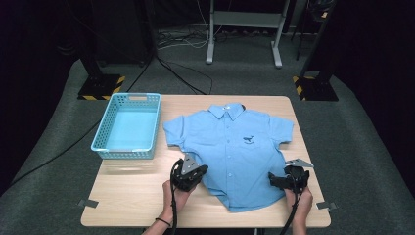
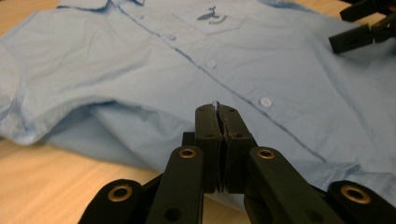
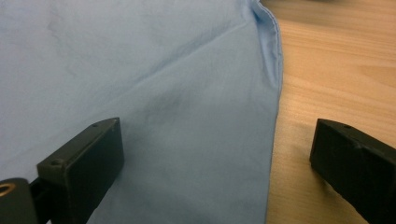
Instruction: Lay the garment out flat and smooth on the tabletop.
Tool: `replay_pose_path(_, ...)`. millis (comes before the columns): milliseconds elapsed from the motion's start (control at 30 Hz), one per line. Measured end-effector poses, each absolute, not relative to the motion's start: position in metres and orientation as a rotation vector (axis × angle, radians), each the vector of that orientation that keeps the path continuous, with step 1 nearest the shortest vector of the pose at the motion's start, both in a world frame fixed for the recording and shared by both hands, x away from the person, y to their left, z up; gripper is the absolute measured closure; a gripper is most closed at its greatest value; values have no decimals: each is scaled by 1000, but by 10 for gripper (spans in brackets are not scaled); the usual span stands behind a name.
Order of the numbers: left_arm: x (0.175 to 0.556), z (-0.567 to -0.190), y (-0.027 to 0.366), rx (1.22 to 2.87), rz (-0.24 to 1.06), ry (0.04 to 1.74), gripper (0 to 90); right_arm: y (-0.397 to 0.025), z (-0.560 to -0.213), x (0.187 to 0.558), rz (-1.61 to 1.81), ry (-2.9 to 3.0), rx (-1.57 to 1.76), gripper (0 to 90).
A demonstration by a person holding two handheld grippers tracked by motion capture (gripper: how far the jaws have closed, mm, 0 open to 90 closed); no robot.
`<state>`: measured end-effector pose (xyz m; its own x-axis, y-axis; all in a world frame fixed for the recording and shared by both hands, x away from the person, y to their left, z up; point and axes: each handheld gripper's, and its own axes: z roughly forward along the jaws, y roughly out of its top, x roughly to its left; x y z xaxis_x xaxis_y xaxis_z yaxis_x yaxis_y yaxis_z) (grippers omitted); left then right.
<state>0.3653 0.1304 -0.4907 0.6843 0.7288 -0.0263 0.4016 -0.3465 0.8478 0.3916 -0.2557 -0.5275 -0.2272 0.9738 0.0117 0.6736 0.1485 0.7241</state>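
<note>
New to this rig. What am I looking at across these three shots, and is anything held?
No robot arm here: a person holds a two-jaw gripper in each hand. The high view looks down on a wooden table; each of the other two comes from a camera riding on one gripper. On the table lie a light blue shirt, spread flat, and an empty blue basket beside it. The left gripper is shut, pinching a bit of the shirt's fabric at its side edge. The right gripper is open, its jaws straddling the shirt's opposite edge, gripping nothing.
</note>
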Motion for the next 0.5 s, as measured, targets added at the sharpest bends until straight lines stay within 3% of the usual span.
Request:
replay_pose_path(167, 356, -500, 144, 1977, 438, 907, 856, -256, -528, 392, 853, 1967, 1567, 22)
replay_pose_path(233, 351, -502, 152, 1988, 432, 913, 811, -256, -528, 392, 854, 1967, 1567, 22)
replay_pose_path(500, 330, -495, 185, 1985, 392, 972, 362, -256, -528, 392, 853, 1964, 1569, 21)
